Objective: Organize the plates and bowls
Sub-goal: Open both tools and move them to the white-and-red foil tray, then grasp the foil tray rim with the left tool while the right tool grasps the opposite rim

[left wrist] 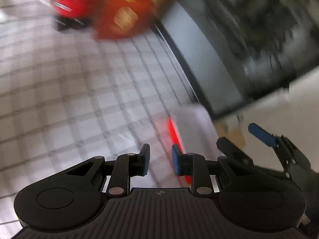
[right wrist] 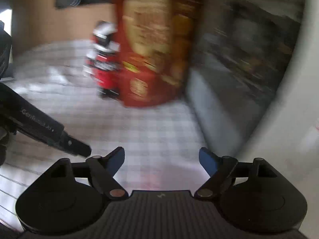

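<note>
Both views are blurred by motion. My left gripper (left wrist: pixel 160 160) is open with a narrow gap and holds nothing. Just ahead of its right pad lies a pale, white dish-like thing with a red rim (left wrist: pixel 187 125) on the checked tablecloth (left wrist: pixel 79 83); it is too blurred to tell whether it is a plate or a bowl. My right gripper (right wrist: pixel 161 159) is open wide and empty above the checked cloth (right wrist: pixel 155 135). It also shows at the right of the left wrist view (left wrist: pixel 239 137). The left gripper's finger (right wrist: pixel 77 149) shows at the left of the right wrist view.
A tall red and gold tin (right wrist: pixel 157 49) stands at the back of the table, with a red and black container (right wrist: pixel 103 59) behind it. A dark cabinet front (left wrist: pixel 249 39) and a white wall edge (right wrist: pixel 289 119) lie to the right.
</note>
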`<state>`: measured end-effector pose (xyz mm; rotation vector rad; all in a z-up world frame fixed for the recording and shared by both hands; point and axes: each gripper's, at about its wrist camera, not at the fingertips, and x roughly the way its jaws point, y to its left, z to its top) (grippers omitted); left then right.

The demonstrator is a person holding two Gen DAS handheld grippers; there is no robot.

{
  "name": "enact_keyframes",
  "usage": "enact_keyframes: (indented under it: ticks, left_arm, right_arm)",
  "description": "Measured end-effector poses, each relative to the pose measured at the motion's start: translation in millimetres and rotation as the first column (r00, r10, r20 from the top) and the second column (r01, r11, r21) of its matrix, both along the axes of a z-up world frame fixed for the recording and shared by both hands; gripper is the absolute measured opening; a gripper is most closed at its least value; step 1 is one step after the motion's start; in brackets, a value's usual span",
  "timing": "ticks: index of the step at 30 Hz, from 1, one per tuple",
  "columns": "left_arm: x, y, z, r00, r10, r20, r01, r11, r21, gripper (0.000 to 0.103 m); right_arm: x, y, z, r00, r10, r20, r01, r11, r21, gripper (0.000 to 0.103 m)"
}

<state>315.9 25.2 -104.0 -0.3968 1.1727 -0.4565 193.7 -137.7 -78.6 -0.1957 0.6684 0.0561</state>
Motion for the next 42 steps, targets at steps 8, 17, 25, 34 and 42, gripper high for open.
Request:
enact_keyframes:
  ticks: [8,17,25,34,42]
  left_arm:
    - [15,-52,-36,0.993,-0.008,-0.121,0.009,1.000,0.010,0.027]
    - [26,-81,-59,0.992,-0.011,-0.129,0.014,1.000,0.024,0.032]
    - [24,-84,-53,0.998,-0.032,-0.059,0.037,0.996,0.084,0.035]
    - [23,-80,-58,0.997,-0.040,-0.062,0.048,0.991,0.121,0.033]
    - [3,-53,-37,0.998,-0.035,0.047,0.025,0.982,0.187,0.027]
  right_arm:
    - [24,-84,-34,0.955,-0.221,-0.197,0.258,0.948,0.187,0.082]
    - [52,-112,-79,0.907,-0.226,-0.356,0.340,0.890,0.302,0.053]
    - [36,-108,-82,0.912,-0.090,-0.401,0.265,0.875,0.406,0.044]
    - [48,-105,-81,0.930,-0.084,-0.357,0.233,0.886,0.400,0.044]
    - [45,-71,-73,0.931,0.025,-0.363,0.139,0.898,0.417,0.026]
